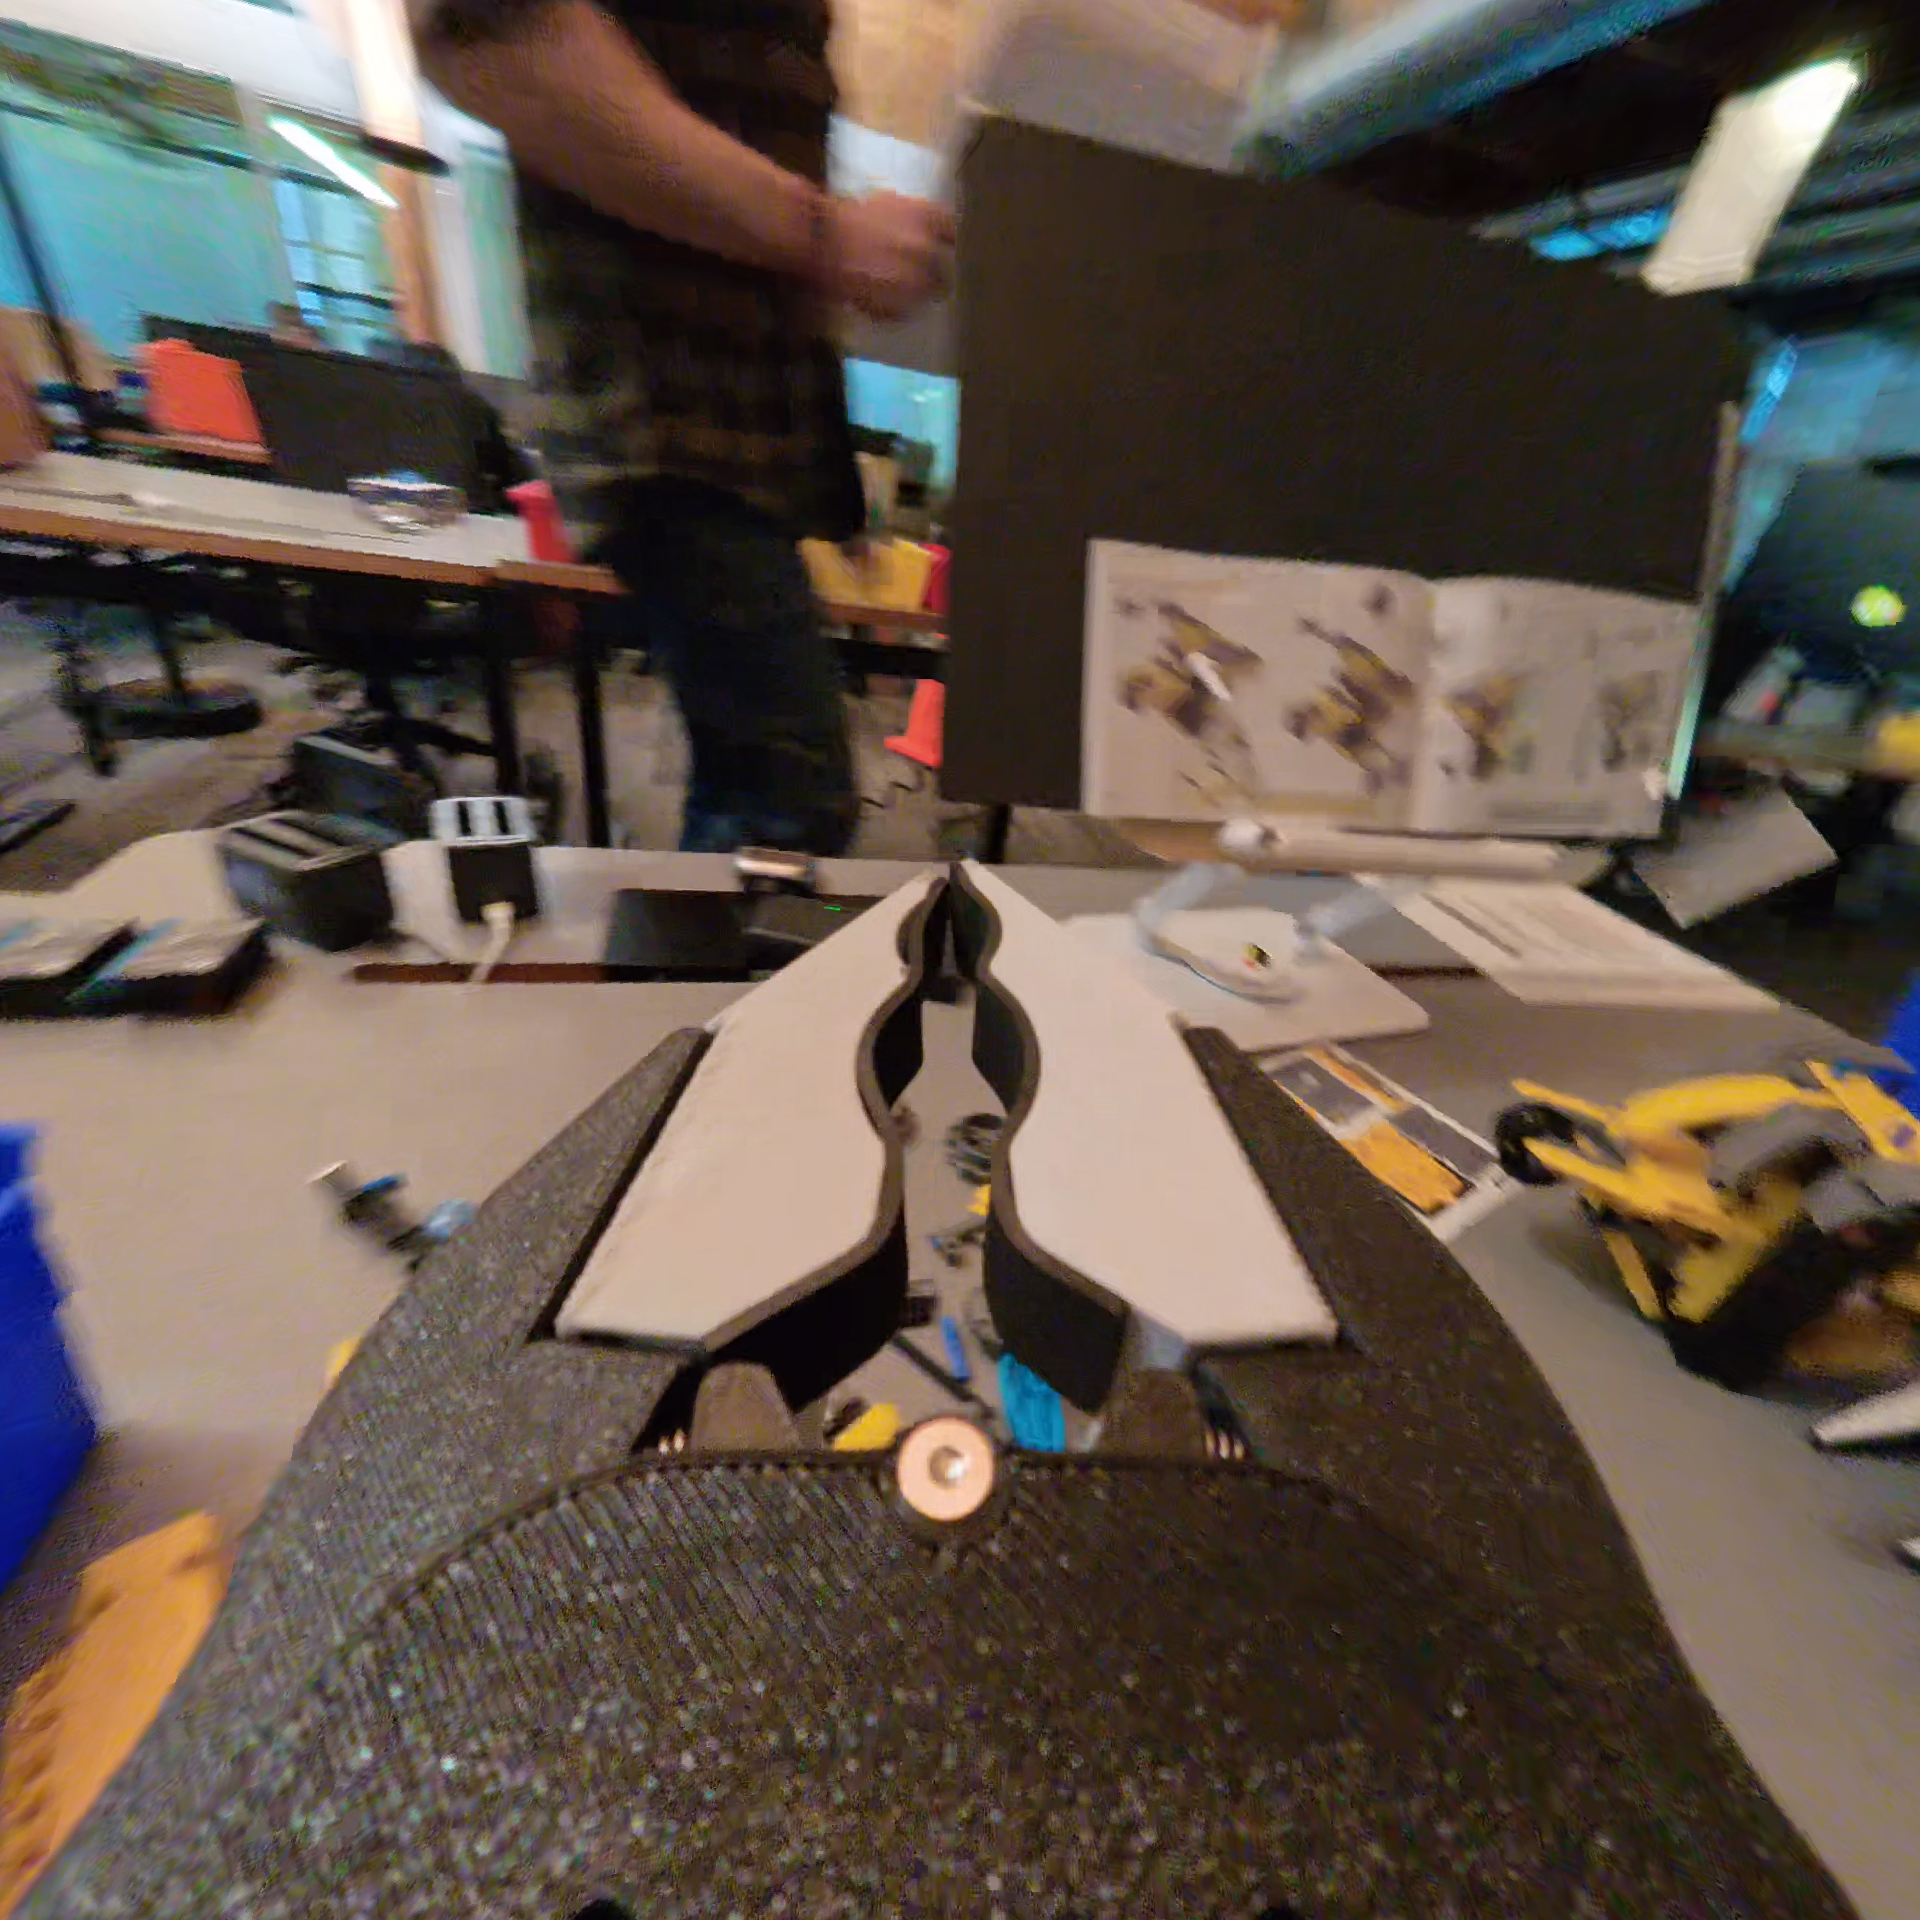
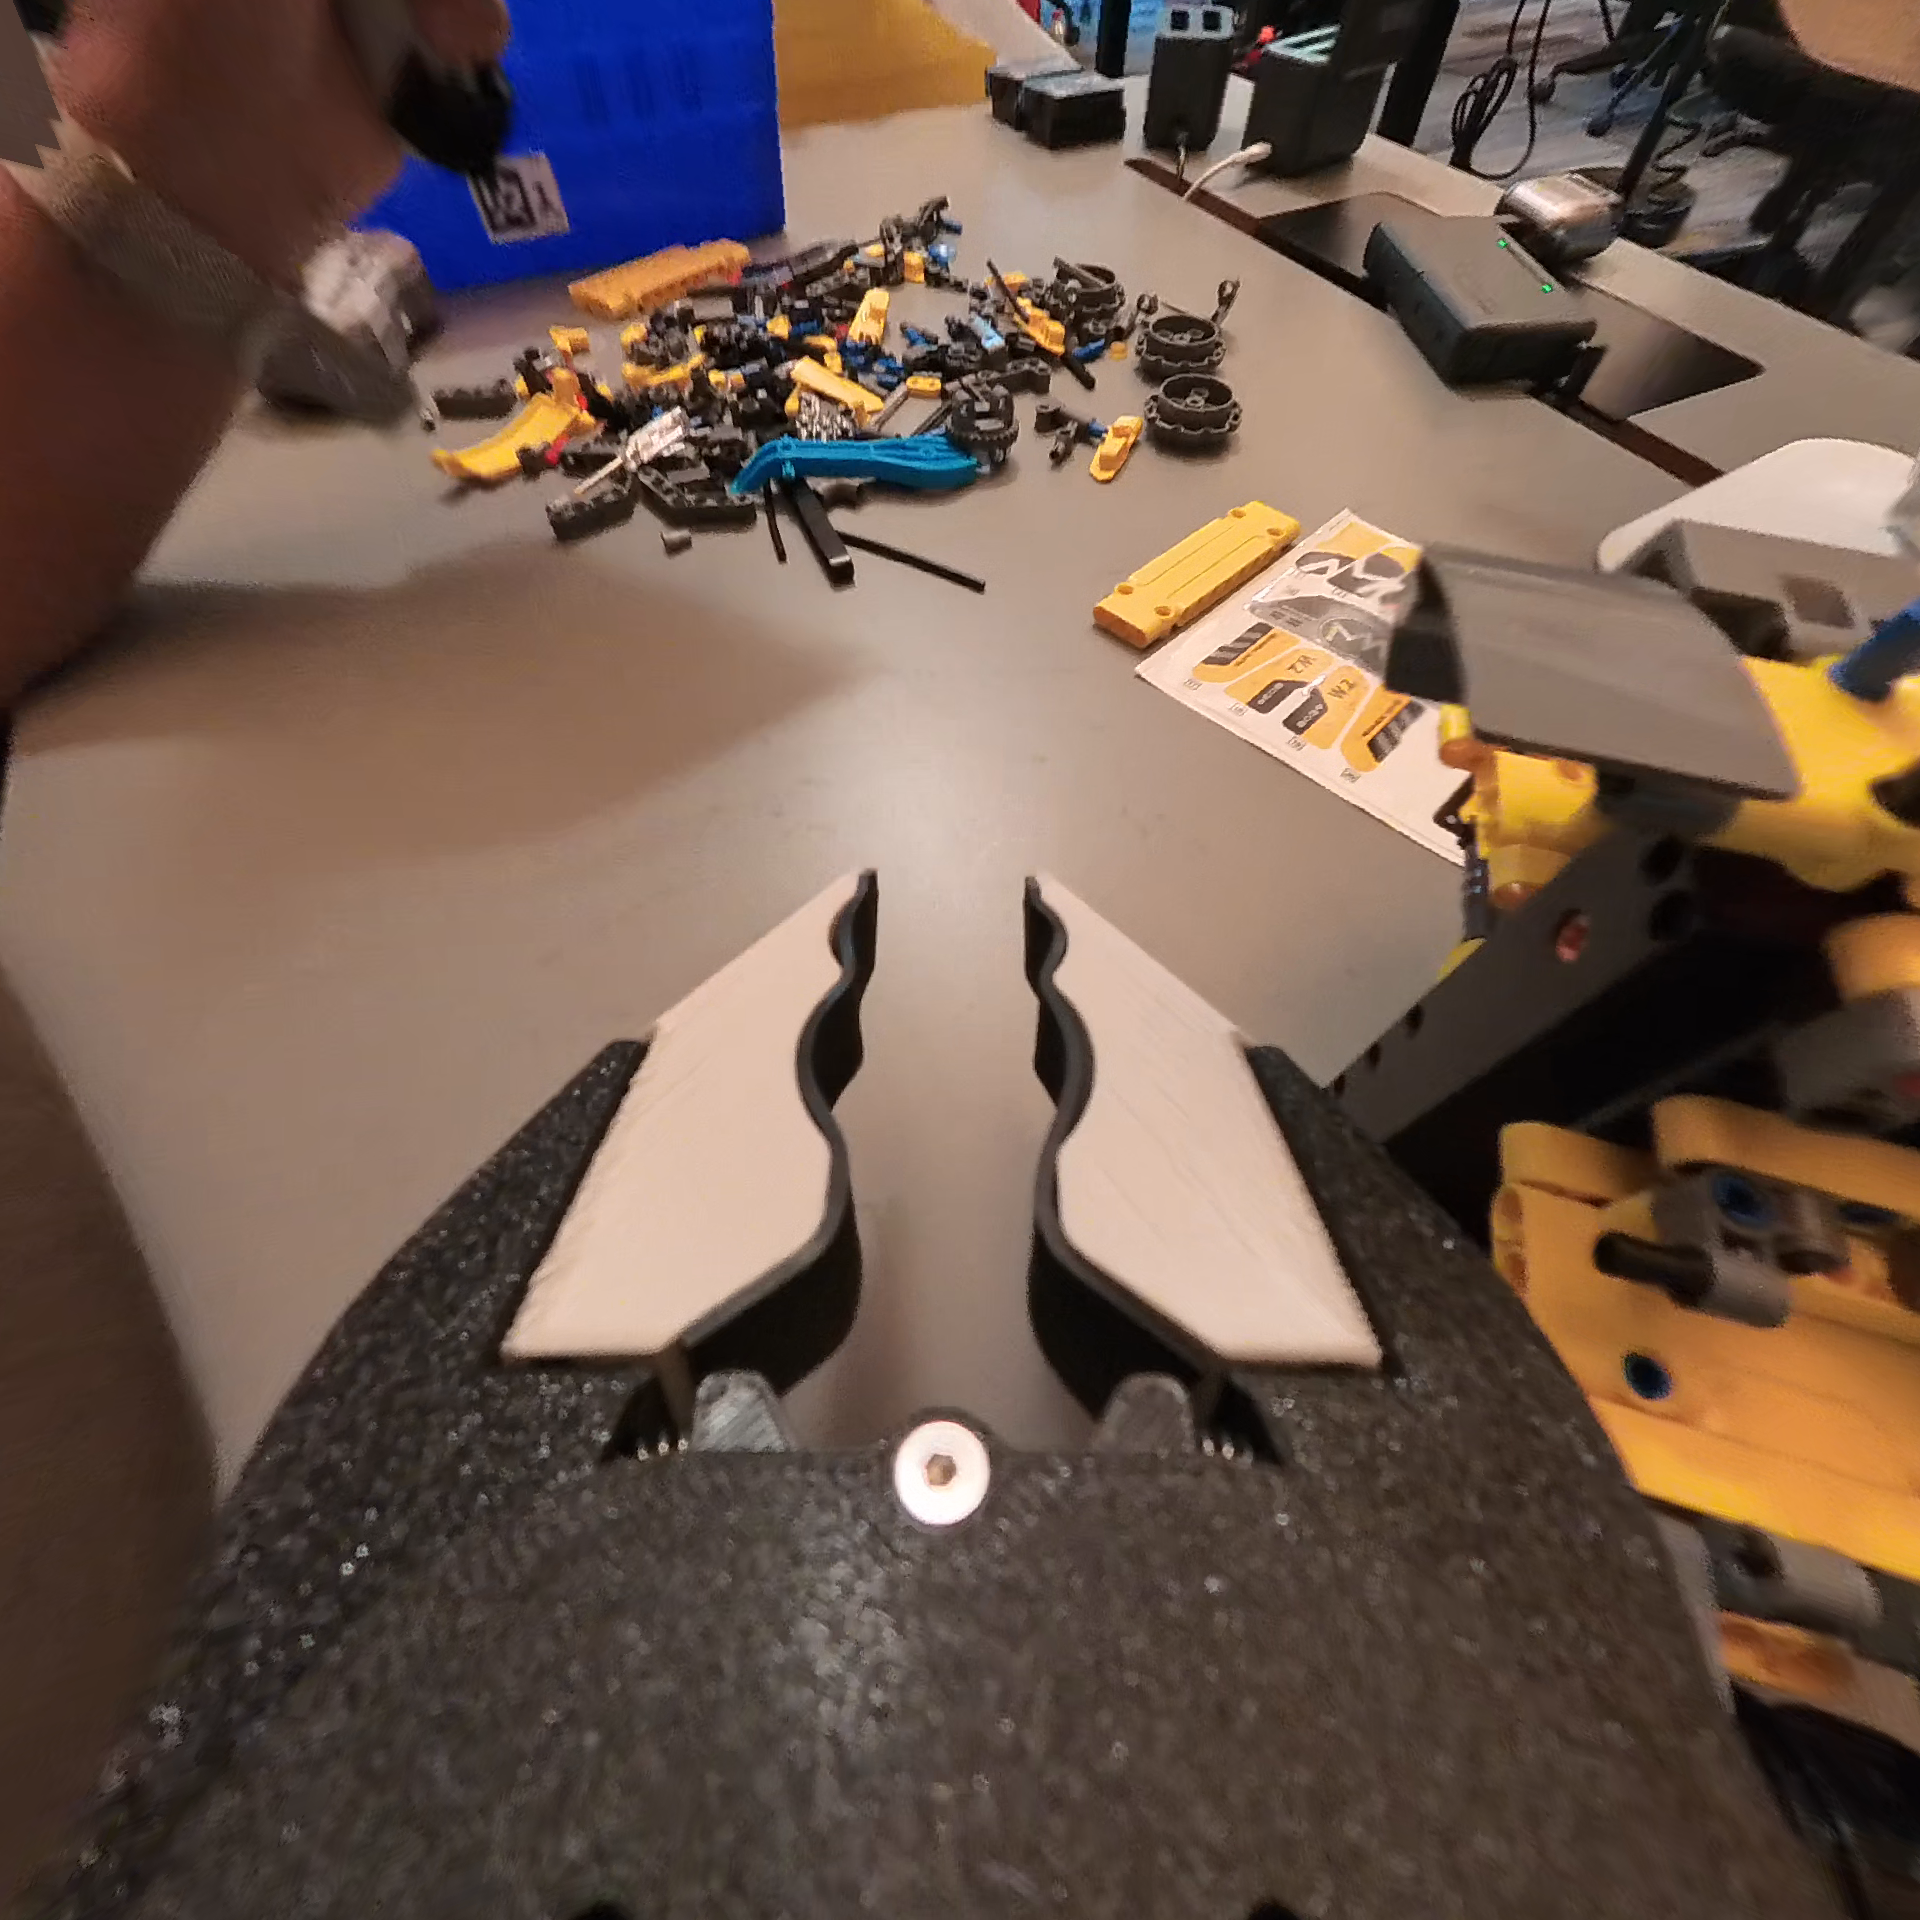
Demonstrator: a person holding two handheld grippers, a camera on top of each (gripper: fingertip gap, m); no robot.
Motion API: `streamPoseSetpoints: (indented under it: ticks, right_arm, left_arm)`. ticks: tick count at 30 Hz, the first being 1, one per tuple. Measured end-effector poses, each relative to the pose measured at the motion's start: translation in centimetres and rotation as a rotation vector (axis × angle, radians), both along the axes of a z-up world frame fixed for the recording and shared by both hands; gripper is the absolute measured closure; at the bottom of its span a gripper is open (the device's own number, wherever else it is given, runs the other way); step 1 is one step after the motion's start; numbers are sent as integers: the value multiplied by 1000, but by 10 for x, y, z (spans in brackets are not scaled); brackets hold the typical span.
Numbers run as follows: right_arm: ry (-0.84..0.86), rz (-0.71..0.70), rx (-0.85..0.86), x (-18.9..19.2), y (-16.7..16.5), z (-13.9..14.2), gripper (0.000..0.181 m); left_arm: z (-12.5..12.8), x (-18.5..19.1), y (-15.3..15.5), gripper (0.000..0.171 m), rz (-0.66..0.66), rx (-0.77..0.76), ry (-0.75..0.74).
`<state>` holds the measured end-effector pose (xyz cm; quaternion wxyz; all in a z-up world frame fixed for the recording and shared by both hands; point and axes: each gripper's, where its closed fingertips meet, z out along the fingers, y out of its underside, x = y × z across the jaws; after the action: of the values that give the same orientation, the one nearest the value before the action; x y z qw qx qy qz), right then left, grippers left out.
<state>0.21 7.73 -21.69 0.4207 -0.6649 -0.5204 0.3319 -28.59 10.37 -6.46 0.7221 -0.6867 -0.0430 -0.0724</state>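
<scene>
In the left wrist view my left gripper (image 1: 951,883) is shut, its fingertips meeting above the grey table (image 1: 312,1091); I see nothing plainly held between them. Small black, blue and yellow building parts (image 1: 961,1340) lie on the table beneath its fingers. The view is blurred. In the right wrist view my right gripper (image 2: 948,883) is open and empty over bare grey table (image 2: 623,831). A part-built yellow and black toy vehicle (image 2: 1714,1143) stands close at its right; it also shows in the left wrist view (image 1: 1714,1195). A pile of loose parts (image 2: 831,384) with a blue tool (image 2: 862,462) lies farther ahead.
A yellow panel (image 2: 1195,577) and a sticker sheet (image 2: 1299,675) lie right of centre. A blue bin (image 2: 644,125) stands at the back left. An open instruction booklet (image 1: 1382,696) leans on a black board (image 1: 1330,416). A person (image 1: 707,416) stands beyond the table. A hand and arm (image 2: 125,364) fill the left edge. The left gripper's tips are roughly 35 centimetres from the right gripper's. The yellow panel (image 2: 1195,577) sits 20 centimetres or so from the ends of my right fingers.
</scene>
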Motion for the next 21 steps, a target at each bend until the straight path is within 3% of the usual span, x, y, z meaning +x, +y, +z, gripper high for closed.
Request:
streamPoseSetpoints:
  ticks: [3,7,13,21]
  right_arm:
    - [-15,1,7,-1,-1,-2,153]
    - [-9,1,-10,-1,0,-2,153]
    - [75,14,-88,1,-1,8,153]
    - [132,9,-146,5,2,14,152]
  left_arm:
    - [-5,-35,-12,171,53,21,-106]
    - [-12,-31,-8,171,-11,11,-171]
    - [-22,-2,4,168,-79,-36,-72]
    - [-26,3,7,163,-82,-52,-30]
